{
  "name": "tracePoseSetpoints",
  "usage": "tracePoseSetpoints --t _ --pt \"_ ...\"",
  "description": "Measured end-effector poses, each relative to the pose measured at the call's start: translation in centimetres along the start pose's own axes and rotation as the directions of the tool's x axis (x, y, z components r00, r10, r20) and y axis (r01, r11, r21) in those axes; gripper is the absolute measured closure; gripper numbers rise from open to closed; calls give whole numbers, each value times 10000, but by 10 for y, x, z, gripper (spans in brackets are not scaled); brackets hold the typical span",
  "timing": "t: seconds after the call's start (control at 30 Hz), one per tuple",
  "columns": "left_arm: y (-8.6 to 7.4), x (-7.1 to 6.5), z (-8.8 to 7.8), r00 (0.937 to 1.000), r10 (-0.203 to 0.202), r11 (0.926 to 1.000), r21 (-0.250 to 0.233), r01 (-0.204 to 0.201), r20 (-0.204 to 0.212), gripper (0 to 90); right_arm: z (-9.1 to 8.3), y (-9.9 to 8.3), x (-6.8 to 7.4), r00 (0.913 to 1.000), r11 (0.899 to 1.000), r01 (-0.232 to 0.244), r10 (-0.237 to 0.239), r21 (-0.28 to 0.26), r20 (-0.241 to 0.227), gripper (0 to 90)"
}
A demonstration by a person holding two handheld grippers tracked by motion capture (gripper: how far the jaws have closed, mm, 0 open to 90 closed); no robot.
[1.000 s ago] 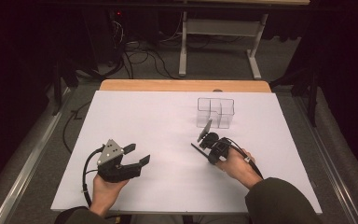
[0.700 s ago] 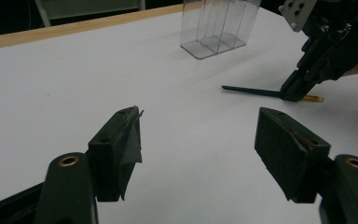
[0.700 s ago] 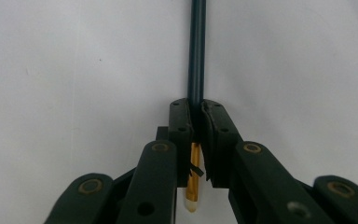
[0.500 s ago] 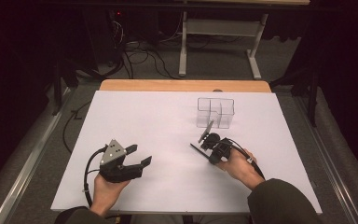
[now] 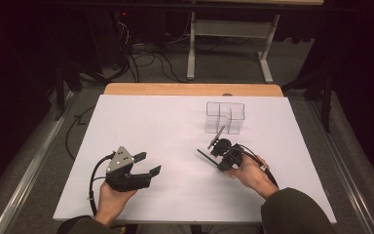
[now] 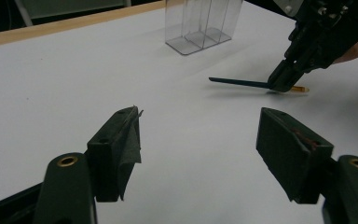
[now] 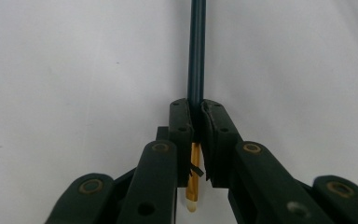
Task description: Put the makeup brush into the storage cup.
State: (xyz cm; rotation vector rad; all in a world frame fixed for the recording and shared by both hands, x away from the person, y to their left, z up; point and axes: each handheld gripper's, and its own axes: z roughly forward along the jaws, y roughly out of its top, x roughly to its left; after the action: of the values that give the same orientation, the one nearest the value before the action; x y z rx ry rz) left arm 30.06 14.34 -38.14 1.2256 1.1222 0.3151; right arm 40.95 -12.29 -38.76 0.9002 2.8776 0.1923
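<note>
The dark pencil (image 7: pixel 196 51) sits clamped between the jaws of your right gripper (image 7: pixel 196 135), pinched near its gold ferrule and pale eraser end so the long shaft sticks out ahead and can be steered. From above it lies low over the white table cover (image 5: pixel 146 122), just short of the clear compartmented holder (image 5: pixel 225 117), which looks like the place it is meant to go; gripping near the back end leaves the tip free to drop in. Your left gripper (image 5: pixel 143 165) rests well apart, jaws spread and empty, out of the way.
</note>
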Motion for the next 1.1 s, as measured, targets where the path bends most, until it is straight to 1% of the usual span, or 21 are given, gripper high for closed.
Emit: tracePoseSetpoints --t 0.03,0.13,0.17,0.23,0.27,0.33,0.37,0.4,0.43,0.5,0.53,0.67,0.73,0.8,0.83,0.9,0.97,1.0,1.03,1.07,1.1 --pt "-1 0 0 9999 87 9999 102 -88 53 303 -3 -1 1 9999 9999 106 -107 -114 -65 851" --pt "-1 -1 0 9999 126 9999 107 -127 98 302 -6 -2 4 9997 9994 200 -203 -277 -105 853" --pt "-1 -2 0 9998 136 9998 108 -137 150 304 -9 -4 7 9993 9988 314 -321 -374 -166 853" --pt "-1 -4 -1 9994 181 9998 113 -185 294 306 -11 -5 9 9991 9984 327 -338 -454 -253 854" --pt "-2 -5 -2 9990 235 9996 122 -240 386 306 -15 -7 12 9984 9964 471 -491 -698 -282 853" --pt "-2 -6 -2 9988 268 9995 124 -273 417 306 -17 -8 14 9983 9962 441 -468 -756 -350 854" --pt "-2 -6 -2 9984 292 9994 159 -300 476 306 -20 -9 16 9979 9945 467 -506 -941 -397 854" --pt "-3 -7 -2 9981 313 9993 167 -322 521 306 -20 -9 16 9979 9945 467 -506 -941 -397 854" --pt "-3 -8 -2 9978 328 9993 167 -338 571 306 -24 -12 18 9975 9924 540 -587 -1109 -401 854" --pt "-3 -9 -3 9972 386 9991 167 -397 642 306 -25 -13 19 9976 9920 480 -534 -1167 -440 853" --pt "-3 -9 -3 9969 414 9989 175 -426 674 305 -27 -14 20 9973 9911 544 -600 -1216 -432 854" --pt "-4 -11 -2 9962 413 9988 215 -431 768 299 -32 -20 26 9961 9860 679 -756 -1523 -455 854" --pt "-4 -14 -3 9948 440 9986 267 -466 922 298 -36 -25 31 9954 9822 800 -878 -1698 -386 854" --pt "-4 -14 -3 9943 442 9985 291 -472 973 298 -37 -26 33 9950 9815 864 -935 -1706 -339 854" --pt "-4 -15 -3 9937 441 9984 308 -475 1031 298 -39 -29 38 9946 9788 905 -983 -1840 -339 854" --pt "-5 -16 -3 9928 423 9984 334 -464 1121 295 -39 -30 40 9941 9770 961 -1038 -1904 -308 853" --pt "-5 -18 -3 9917 351 9986 348 -396 1234 294 -41 -34 46 9930 9726 1043 -1134 -2078 -323 854" --pt "-5 -18 -3 9912 300 9987 377 -351 1288 294 -41 -34 46 9930 9726 1043 -1134 -2078 -323 854" --pt "-4 -19 -3 9908 280 9987 390 -334 1324 287 -42 -35 48 9924 9696 1075 -1181 -2198 -354 853" --pt "-4 -19 -3 9903 319 9985 400 -376 1350 283 -42 -36 50 9932 9700 967 -1088 -2229 -426 854" --pt "-4 -20 -3 9896 341 9982 437 -406 1397 283 -42 -36 50 9932 9700 967 -1088 -2229 -426 854"
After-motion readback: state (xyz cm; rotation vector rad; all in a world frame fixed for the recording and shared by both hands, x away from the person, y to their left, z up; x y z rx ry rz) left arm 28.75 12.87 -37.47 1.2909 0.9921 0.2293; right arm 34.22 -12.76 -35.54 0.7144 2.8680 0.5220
